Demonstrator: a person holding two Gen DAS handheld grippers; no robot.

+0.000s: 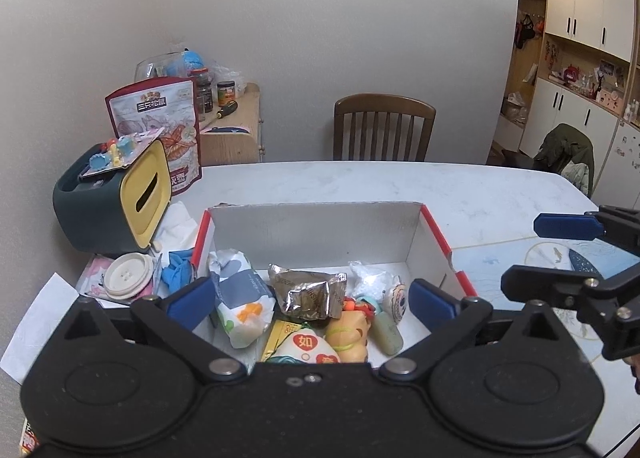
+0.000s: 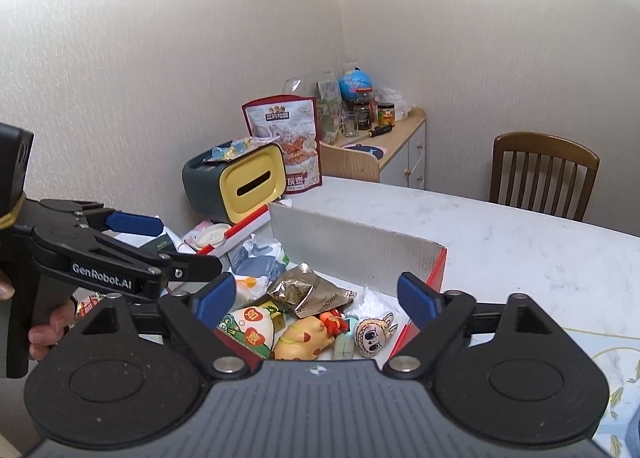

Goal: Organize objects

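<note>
An open cardboard box with red outer sides sits on the white table. It holds a tissue pack, a silver foil packet, a yellow toy, a red-heart pouch, a pale green tube and a white face toy. My left gripper is open and empty above the box's near end. My right gripper is open and empty above the box too. It shows at the right of the left wrist view.
A dark green and yellow tissue box with small toys on top stands left of the cardboard box, a snack bag behind it. A white lid and blue gloves lie beside it. A wooden chair stands beyond the table.
</note>
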